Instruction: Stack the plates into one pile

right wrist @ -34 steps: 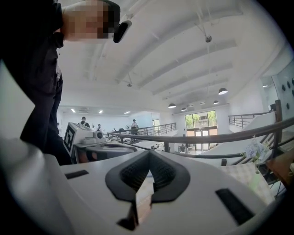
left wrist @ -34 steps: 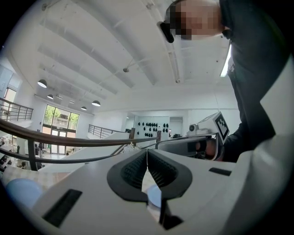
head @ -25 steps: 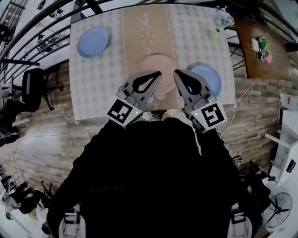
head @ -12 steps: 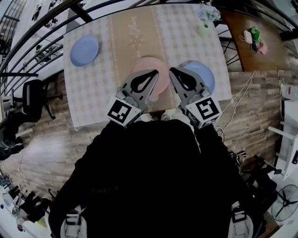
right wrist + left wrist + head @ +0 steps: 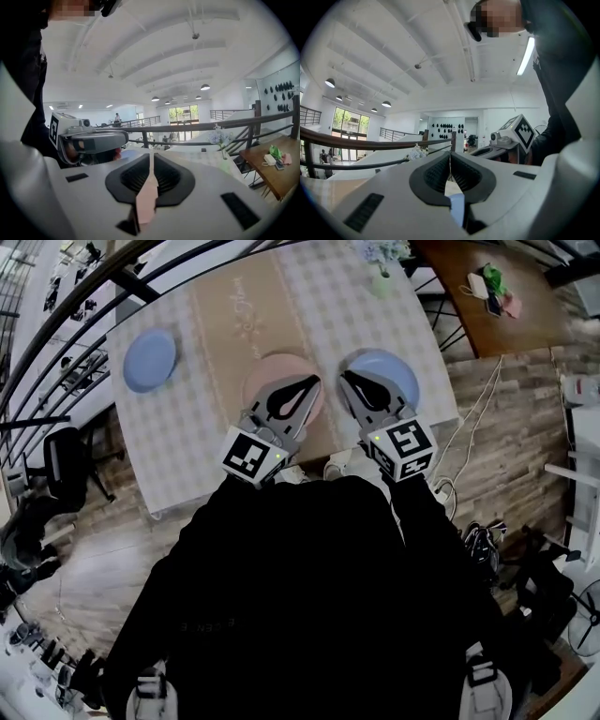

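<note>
Three plates lie on the checked table (image 5: 187, 427): a blue plate (image 5: 149, 360) at the far left, a pink plate (image 5: 265, 379) in the middle, and a second blue plate (image 5: 396, 373) at the right. My left gripper (image 5: 314, 381) hovers over the pink plate's near side, jaws shut and empty. My right gripper (image 5: 345, 378) hovers at the right blue plate's left rim. Its jaws are opening, a thin slit shows between them, and nothing is held. In the gripper views each one, left gripper (image 5: 450, 154) and right gripper (image 5: 151, 157), points level across the room.
A vase of pale flowers (image 5: 380, 259) stands at the table's far right corner. A brown side table (image 5: 487, 306) with small items is beyond it. A black chair (image 5: 66, 460) sits left of the table, a dark railing (image 5: 84, 296) curves past it, and cables (image 5: 473, 432) lie on the wooden floor.
The head view has swung, so the table and plates now sit further left and higher. Both grippers stay side by side before the body; the right one now overlaps the right blue plate.
</note>
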Tool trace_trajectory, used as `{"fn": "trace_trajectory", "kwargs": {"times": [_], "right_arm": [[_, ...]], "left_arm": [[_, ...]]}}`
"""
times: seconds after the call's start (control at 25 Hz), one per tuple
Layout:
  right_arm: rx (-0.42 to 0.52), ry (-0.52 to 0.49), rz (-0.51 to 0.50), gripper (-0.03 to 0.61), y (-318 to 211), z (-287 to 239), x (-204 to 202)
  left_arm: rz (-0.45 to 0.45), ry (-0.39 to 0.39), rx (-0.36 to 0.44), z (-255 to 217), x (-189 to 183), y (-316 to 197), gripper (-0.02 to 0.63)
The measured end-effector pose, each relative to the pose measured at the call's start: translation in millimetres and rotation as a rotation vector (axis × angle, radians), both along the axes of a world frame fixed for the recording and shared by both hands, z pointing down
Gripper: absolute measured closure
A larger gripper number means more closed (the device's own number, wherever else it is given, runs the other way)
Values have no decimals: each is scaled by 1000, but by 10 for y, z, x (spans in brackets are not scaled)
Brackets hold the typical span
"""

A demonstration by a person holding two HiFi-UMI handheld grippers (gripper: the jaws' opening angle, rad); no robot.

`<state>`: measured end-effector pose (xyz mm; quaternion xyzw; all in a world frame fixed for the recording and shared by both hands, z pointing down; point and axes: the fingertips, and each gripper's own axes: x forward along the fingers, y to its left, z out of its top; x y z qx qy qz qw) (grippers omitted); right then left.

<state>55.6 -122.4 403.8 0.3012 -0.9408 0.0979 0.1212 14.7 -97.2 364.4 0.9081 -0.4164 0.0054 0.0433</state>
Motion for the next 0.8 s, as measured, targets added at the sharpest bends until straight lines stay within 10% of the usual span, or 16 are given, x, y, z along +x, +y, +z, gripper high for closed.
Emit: {"fn": "trace_trajectory", "kwargs": {"times": [0.8], "right_arm": [[-287,229,360,473,-463,1743,1669]], "left_arm": [[186,-34,-50,687,1038,-262,594]]}}
